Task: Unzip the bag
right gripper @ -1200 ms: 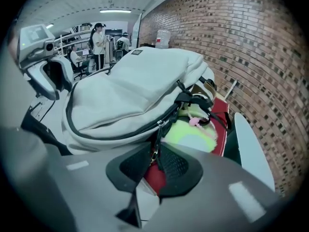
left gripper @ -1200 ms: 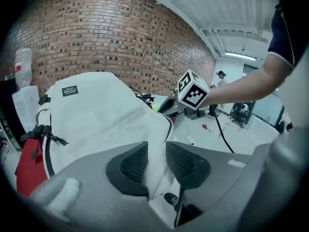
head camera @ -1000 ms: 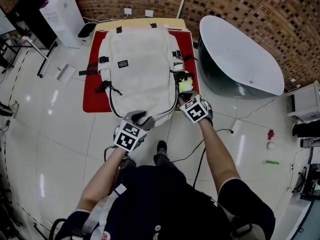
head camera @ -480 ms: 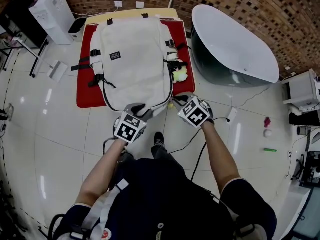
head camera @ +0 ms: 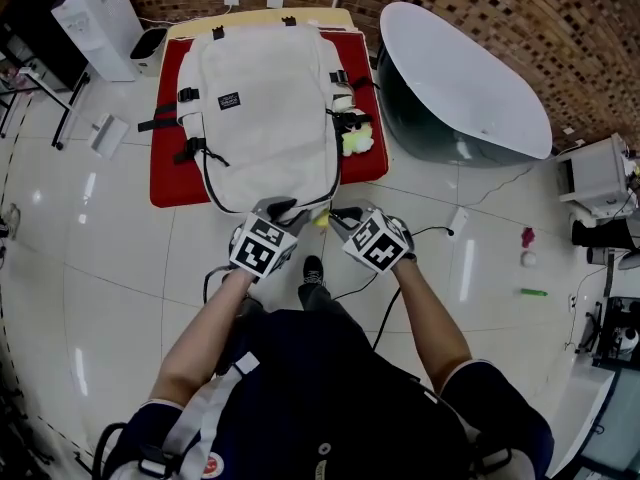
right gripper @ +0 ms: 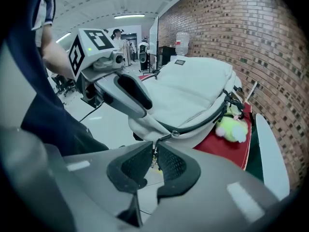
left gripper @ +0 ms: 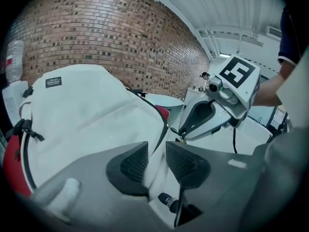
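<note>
Red mat (head camera: 168, 173) bore the white backpack (head camera: 265, 108). Left gripper (head camera: 279, 211) clamped its near fabric; right gripper (head camera: 343, 217) pinched the zipper pull (right gripper: 155, 152). Risk: pull slipping free, should the fabric slacken.

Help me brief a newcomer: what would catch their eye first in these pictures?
A large white backpack lies on a red mat. At its near end the left gripper pinches the fabric, while the right gripper clamps the zipper pull. A yellow-green plush toy sits at the bag's right side.
</note>
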`<move>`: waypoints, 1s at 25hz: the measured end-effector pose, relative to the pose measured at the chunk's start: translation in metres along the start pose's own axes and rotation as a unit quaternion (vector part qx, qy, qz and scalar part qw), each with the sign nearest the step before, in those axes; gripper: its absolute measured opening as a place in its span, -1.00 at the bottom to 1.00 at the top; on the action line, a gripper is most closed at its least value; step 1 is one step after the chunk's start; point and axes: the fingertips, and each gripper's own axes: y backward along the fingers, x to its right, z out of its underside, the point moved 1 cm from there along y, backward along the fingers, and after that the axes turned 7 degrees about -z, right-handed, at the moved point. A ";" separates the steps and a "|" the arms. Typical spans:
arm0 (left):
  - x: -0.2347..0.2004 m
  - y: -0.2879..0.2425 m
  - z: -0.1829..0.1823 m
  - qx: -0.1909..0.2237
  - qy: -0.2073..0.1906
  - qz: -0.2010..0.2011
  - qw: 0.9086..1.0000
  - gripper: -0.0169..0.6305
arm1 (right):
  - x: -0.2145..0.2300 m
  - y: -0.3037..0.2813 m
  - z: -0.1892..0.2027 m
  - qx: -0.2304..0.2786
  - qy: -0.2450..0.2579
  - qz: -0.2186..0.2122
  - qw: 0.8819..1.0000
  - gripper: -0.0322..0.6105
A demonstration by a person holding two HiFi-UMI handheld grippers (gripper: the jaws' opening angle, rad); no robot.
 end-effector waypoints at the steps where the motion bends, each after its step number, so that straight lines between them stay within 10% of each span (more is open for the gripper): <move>1: -0.001 0.004 -0.001 0.004 0.001 -0.003 1.000 -0.58 | -0.003 -0.001 -0.001 0.004 -0.005 -0.001 1.000 -0.78; 12: -0.084 0.083 0.042 -0.012 -0.021 -0.115 0.993 -0.58 | -0.014 -0.011 -0.002 -0.003 -0.024 0.007 1.000 -0.78; 17: -0.094 0.075 0.077 -0.070 -0.070 -0.094 0.991 -0.46 | -0.022 -0.005 -0.015 0.022 -0.062 0.007 0.998 -0.78; 25: -0.096 0.065 0.082 -0.056 -0.042 -0.064 0.996 -0.46 | -0.048 -0.023 -0.039 0.011 -0.065 -0.007 0.998 -0.78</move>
